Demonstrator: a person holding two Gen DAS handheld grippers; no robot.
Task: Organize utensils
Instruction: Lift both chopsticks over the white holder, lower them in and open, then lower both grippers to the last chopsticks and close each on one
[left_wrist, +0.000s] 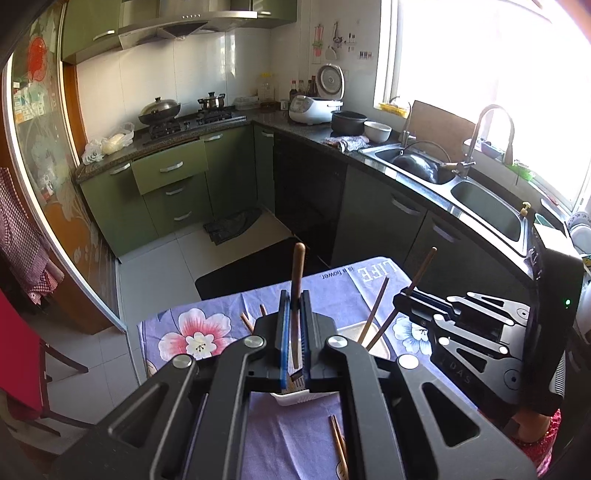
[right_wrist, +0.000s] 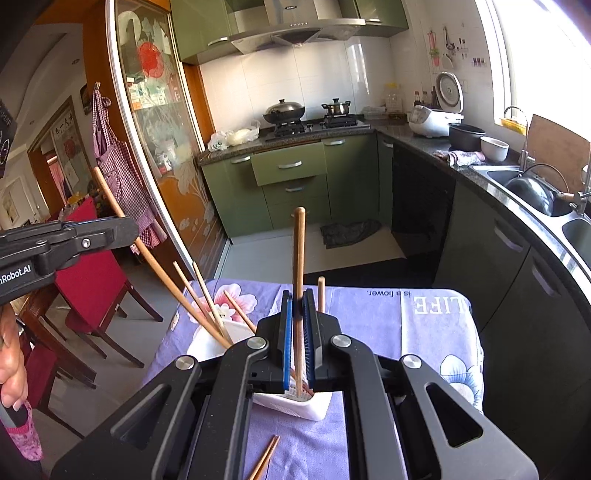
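Note:
My left gripper (left_wrist: 294, 295) is shut on a wooden chopstick (left_wrist: 297, 273) that stands upright, its lower end over a white holder (left_wrist: 291, 399). My right gripper (right_wrist: 298, 295) is shut on another upright chopstick (right_wrist: 298, 254) whose tip reaches into a second white holder (right_wrist: 314, 408). In the left wrist view the right gripper (left_wrist: 400, 295) shows at the right, its chopstick (left_wrist: 424, 264) slanting down into that holder (left_wrist: 352, 328). In the right wrist view the left gripper (right_wrist: 129, 229) shows at the left, its chopstick (right_wrist: 110, 199) slanting into the other holder (right_wrist: 207, 345), which has two more sticks.
Loose chopsticks lie on the purple floral tablecloth (left_wrist: 332, 291): a pair near me (right_wrist: 266, 458), one farther back (right_wrist: 321, 291), and short ends at the left (left_wrist: 245, 321). A red chair (right_wrist: 88, 266) stands left of the table; the kitchen counter and sink (left_wrist: 480, 206) run along the right.

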